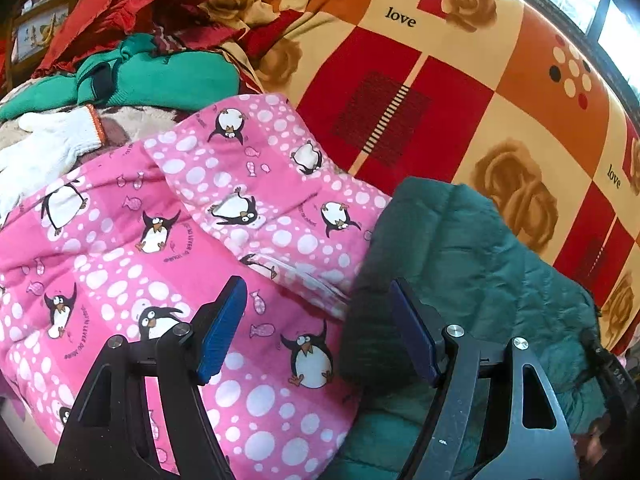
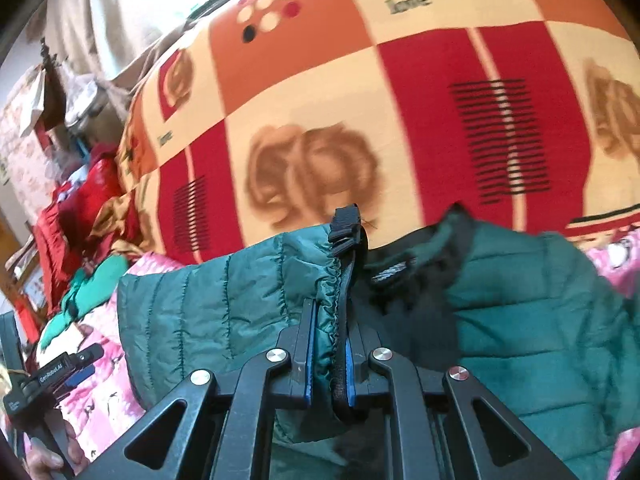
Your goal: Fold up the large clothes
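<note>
On the pink penguin quilt (image 1: 160, 240), the right gripper (image 2: 328, 344) pinches the green jacket (image 2: 540, 300) by its cuff — the left gripper (image 1: 316, 332) hangs wide, empty

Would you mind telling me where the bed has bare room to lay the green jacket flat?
The checked blanket lies bare beyond the jacket and right of the penguin quilt. The far left is crowded: green sweater, white glove, red cloth.
</note>
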`<state>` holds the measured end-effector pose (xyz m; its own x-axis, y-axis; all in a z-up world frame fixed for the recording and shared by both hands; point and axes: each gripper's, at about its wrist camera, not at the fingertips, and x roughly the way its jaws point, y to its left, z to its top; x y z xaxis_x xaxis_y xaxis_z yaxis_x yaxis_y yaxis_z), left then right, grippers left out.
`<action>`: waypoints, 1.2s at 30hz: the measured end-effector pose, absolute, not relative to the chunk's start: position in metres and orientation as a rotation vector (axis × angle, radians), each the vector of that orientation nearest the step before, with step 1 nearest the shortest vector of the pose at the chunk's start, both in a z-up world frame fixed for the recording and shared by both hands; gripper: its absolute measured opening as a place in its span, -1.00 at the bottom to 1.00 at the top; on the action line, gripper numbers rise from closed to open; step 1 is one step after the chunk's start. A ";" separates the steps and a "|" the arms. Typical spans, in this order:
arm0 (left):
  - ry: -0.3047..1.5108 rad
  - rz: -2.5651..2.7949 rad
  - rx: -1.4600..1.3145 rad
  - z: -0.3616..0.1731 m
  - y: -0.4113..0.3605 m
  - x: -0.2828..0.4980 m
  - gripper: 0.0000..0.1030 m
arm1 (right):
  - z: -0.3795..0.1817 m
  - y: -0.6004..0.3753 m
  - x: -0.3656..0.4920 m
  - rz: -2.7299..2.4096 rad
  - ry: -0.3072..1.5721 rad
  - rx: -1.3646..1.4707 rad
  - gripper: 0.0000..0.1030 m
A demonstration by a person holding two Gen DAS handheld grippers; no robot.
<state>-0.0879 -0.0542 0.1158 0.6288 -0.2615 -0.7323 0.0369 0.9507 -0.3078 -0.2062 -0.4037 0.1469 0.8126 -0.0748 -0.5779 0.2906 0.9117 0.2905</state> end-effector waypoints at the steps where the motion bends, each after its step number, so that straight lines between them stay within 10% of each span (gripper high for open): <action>1: 0.875 -0.173 -0.274 0.116 -0.054 -0.088 0.43 | 0.148 -0.408 -0.211 -0.211 0.590 0.378 -0.80; 36: 0.868 -0.368 -0.103 0.102 -0.139 -0.100 0.43 | 0.109 -0.538 -0.287 -0.485 0.644 0.569 -0.77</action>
